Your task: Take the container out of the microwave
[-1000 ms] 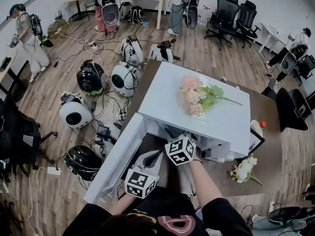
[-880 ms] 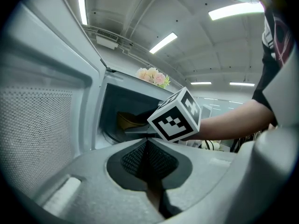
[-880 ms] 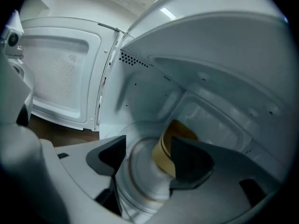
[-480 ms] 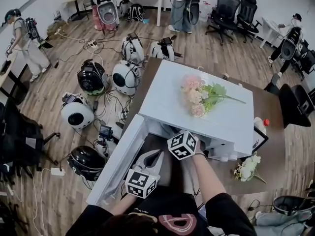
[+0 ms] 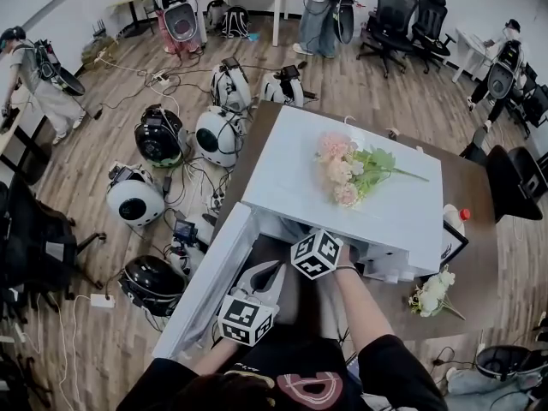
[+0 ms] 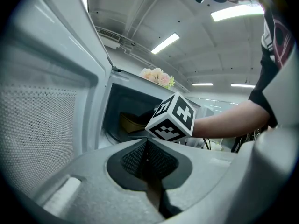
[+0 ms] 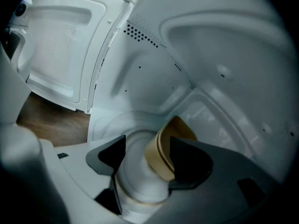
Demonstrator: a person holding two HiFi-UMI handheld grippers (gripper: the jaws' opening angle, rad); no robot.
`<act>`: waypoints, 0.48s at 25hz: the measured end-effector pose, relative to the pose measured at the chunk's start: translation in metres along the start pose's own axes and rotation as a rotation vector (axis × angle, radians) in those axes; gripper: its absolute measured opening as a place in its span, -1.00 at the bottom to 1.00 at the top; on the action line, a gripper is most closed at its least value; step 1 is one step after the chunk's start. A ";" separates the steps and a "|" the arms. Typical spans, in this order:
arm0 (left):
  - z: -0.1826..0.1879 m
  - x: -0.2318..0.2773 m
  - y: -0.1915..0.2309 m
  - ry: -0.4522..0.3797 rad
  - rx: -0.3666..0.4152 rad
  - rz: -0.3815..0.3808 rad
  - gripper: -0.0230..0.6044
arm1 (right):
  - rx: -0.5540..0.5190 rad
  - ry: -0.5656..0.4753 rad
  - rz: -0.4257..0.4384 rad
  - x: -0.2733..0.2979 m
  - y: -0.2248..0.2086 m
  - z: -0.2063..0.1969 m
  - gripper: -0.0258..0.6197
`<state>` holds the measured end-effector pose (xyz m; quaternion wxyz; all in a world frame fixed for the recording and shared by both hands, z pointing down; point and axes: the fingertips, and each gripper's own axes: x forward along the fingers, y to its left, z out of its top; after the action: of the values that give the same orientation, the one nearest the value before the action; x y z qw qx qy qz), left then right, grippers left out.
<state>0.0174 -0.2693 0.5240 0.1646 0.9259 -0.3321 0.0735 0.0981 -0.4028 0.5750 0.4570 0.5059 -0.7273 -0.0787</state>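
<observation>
Right gripper view: right tool (image 7: 145, 158) clamps tilted container (image 7: 135, 174), tan end up-right; left tool (image 6: 148, 155) closed.

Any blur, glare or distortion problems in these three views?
Head view: sharp, evenly lit, fisheye-warped toward the edges. Left gripper view: crisp, ceiling strip lights glaring, corners black. Right gripper view: dim inside the white microwave, soft; the tan-and-white container between the jaws is blurred.

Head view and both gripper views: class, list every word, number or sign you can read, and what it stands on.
No readable text anywhere.
Marker cubes: square patterns only, no letters.
Shirt print: pink, cut off, unreadable.
Container in the right claw: no label shows.
</observation>
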 end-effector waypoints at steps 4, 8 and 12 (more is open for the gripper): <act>0.000 -0.001 0.000 0.000 0.001 0.001 -0.90 | 0.025 0.036 0.019 0.003 -0.001 -0.009 0.01; 0.002 0.000 0.001 -0.001 -0.001 0.003 -0.90 | -0.011 0.042 0.014 0.003 -0.003 -0.009 -0.04; 0.002 -0.001 0.001 -0.002 -0.002 0.004 -0.90 | -0.054 0.039 -0.019 -0.001 -0.007 -0.008 -0.36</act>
<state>0.0157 -0.2699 0.5221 0.1650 0.9251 -0.3343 0.0726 0.1092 -0.4026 0.5752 0.4840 0.5017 -0.7109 -0.0927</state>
